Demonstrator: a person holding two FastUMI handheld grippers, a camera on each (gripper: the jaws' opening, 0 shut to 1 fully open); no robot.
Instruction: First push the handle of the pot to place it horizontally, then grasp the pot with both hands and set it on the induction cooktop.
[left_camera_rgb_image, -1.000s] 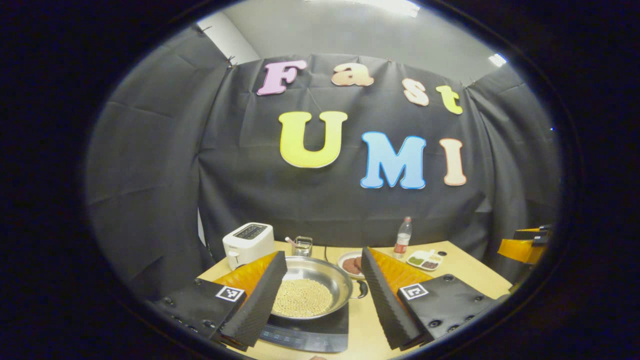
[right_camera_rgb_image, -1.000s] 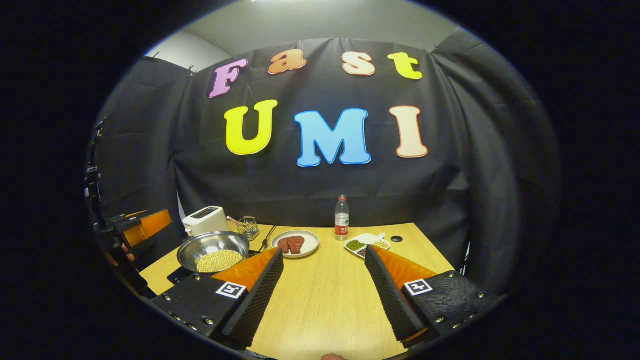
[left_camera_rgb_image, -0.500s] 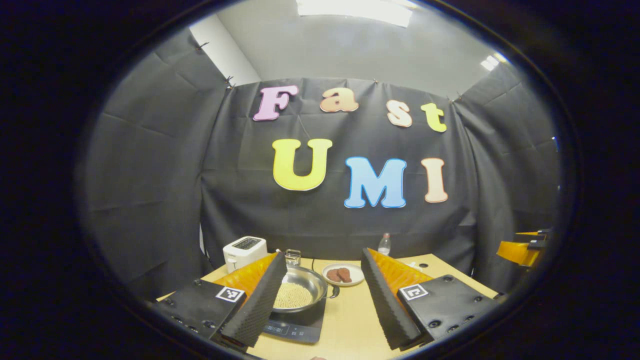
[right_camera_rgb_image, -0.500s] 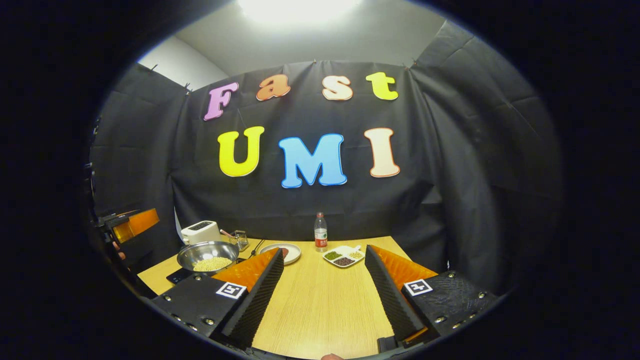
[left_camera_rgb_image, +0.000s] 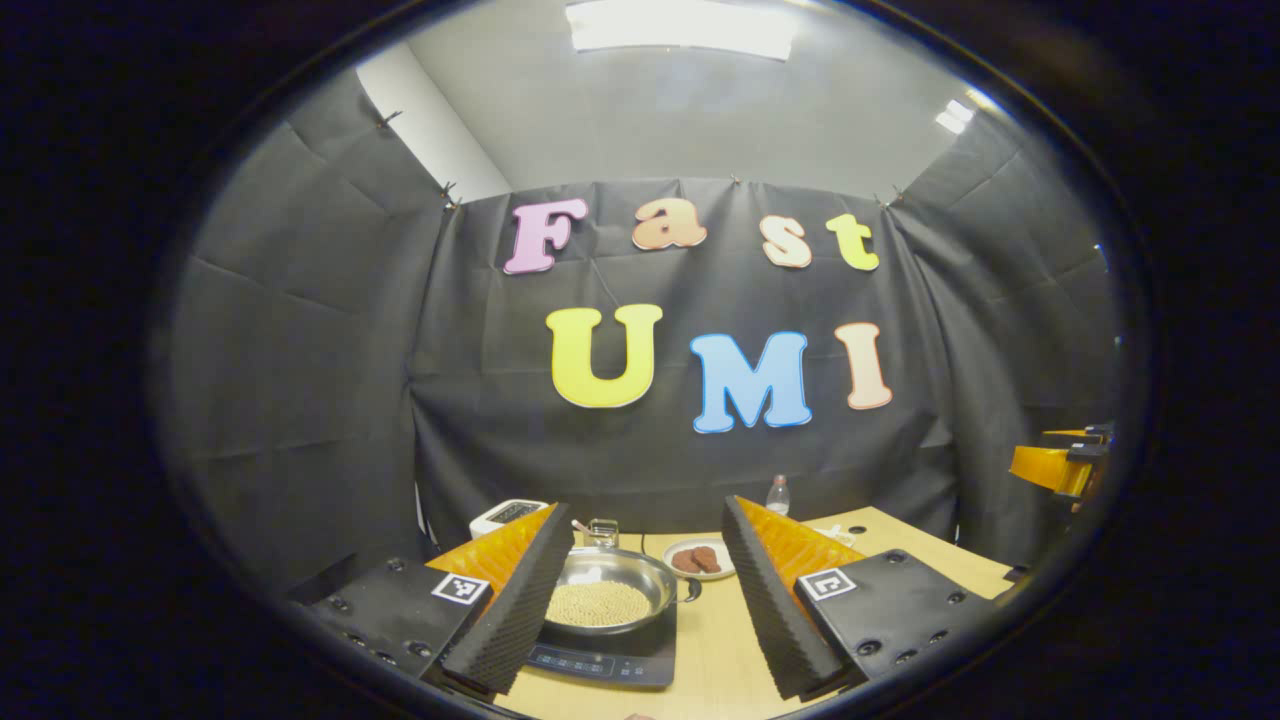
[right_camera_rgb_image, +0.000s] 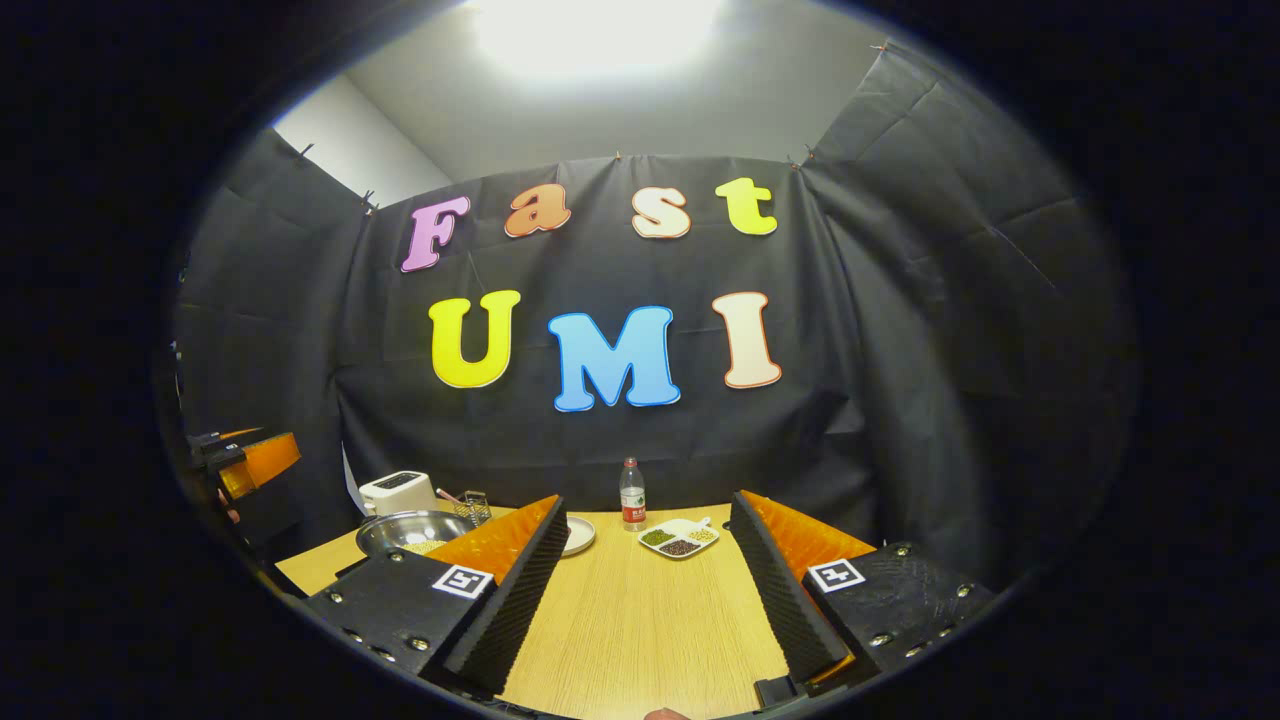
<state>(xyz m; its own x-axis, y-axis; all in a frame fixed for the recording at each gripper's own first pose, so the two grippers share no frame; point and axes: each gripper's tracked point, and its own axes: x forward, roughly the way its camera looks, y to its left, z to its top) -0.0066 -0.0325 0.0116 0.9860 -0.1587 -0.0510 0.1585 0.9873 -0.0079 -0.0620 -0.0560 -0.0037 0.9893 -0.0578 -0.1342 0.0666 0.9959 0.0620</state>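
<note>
A steel pot (left_camera_rgb_image: 610, 590) with pale beans in it rests on the black induction cooktop (left_camera_rgb_image: 610, 655); its small dark handle (left_camera_rgb_image: 690, 590) points right. My left gripper (left_camera_rgb_image: 645, 600) is open, held back from the pot, which shows between its fingers. In the right gripper view the pot (right_camera_rgb_image: 410, 530) sits far left, partly behind my left finger. My right gripper (right_camera_rgb_image: 645, 590) is open above bare table with nothing between its fingers. The other gripper shows at the right edge (left_camera_rgb_image: 1060, 465) of the left gripper view and at the left edge (right_camera_rgb_image: 245, 460) of the right gripper view.
The wooden table (right_camera_rgb_image: 640, 630) carries a white toaster (right_camera_rgb_image: 397, 491), a small wire rack (right_camera_rgb_image: 473, 505), a plate of brown patties (left_camera_rgb_image: 698, 560), a water bottle (right_camera_rgb_image: 631, 494) and a divided dish (right_camera_rgb_image: 678, 538) of beans. Black cloth walls close in the booth.
Both grippers have drawn back and tilted upward, away from the table; the pot looks smaller and more ceiling shows. The pot stays on the cooktop. Both stay open.
</note>
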